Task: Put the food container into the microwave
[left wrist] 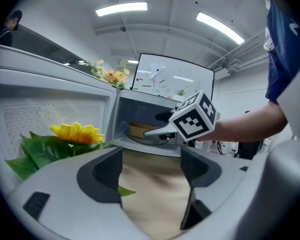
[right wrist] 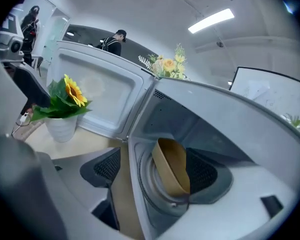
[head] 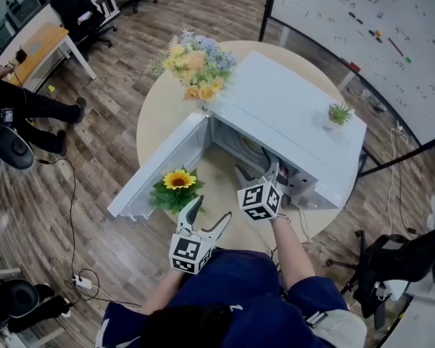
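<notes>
A tan, round food container (right wrist: 172, 171) rests on the glass turntable (right wrist: 152, 194) inside the white microwave (head: 290, 107); it also shows in the left gripper view (left wrist: 140, 130). The microwave's door (head: 163, 172) is swung wide to the left. My right gripper (right wrist: 157, 176) reaches into the opening (head: 259, 171), jaws spread wide, with the container close to its right pad (right wrist: 206, 173) and not squeezed. My left gripper (head: 210, 212) hangs back over the table's front edge, open, with nothing between its pads (left wrist: 109, 170).
A potted sunflower (head: 177, 187) stands on the round table (head: 156, 114) just in front of the open door, near my left gripper. A flower bouquet (head: 196, 64) sits behind the microwave and a small green plant (head: 339, 114) on top of it.
</notes>
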`<control>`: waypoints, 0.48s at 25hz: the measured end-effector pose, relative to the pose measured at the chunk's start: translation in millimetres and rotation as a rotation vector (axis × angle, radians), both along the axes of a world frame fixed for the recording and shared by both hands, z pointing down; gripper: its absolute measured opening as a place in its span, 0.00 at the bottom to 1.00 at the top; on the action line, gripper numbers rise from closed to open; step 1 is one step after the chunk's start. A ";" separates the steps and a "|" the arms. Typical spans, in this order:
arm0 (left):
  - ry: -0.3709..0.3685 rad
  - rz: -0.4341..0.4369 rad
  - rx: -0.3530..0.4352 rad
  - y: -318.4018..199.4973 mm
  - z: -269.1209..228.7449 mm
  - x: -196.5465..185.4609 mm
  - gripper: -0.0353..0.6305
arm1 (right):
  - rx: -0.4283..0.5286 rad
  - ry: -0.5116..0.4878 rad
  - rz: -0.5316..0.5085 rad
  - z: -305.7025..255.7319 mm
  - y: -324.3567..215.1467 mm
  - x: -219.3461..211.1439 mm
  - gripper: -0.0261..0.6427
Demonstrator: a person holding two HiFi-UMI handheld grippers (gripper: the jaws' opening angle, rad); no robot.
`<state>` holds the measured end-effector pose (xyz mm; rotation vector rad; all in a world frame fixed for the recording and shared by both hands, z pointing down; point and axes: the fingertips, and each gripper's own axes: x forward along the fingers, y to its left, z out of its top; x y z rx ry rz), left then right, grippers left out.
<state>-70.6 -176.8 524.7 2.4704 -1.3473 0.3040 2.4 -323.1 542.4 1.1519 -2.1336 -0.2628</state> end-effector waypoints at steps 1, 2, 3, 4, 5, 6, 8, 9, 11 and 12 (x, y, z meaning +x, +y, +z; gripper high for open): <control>0.001 -0.003 0.002 0.8 -0.8 -0.6 0.60 | 0.003 -0.013 0.003 -1.4 3.5 0.0 0.63; 0.003 -0.005 0.005 1.6 -1.6 -1.0 0.60 | 0.005 -0.023 0.006 -2.2 6.9 0.5 0.63; 0.004 -0.007 0.007 2.5 -2.3 -1.0 0.60 | 0.005 -0.034 0.010 -3.1 10.3 1.6 0.63; 0.004 -0.007 0.010 3.5 -2.8 -0.8 0.60 | 0.006 -0.048 0.015 -4.8 14.2 2.9 0.63; 0.005 -0.008 0.011 4.6 -3.1 -0.7 0.60 | 0.010 -0.067 0.021 -7.1 18.6 4.2 0.63; 0.005 -0.009 0.010 5.8 -3.2 -0.8 0.60 | 0.013 -0.088 0.029 -9.4 23.3 5.5 0.63; 0.006 -0.013 0.008 7.7 -3.5 -1.8 0.60 | 0.007 -0.133 0.051 -11.8 32.5 8.5 0.62; 0.005 -0.014 0.006 8.2 -3.4 -2.2 0.60 | -0.003 -0.157 0.067 -11.5 36.3 10.5 0.62; 0.003 -0.015 0.000 8.8 -1.9 -2.4 0.60 | -0.026 -0.200 0.101 -9.0 43.2 15.3 0.62; 0.002 -0.015 -0.003 9.2 -0.9 -2.1 0.60 | -0.035 -0.218 0.114 -7.6 47.2 17.4 0.62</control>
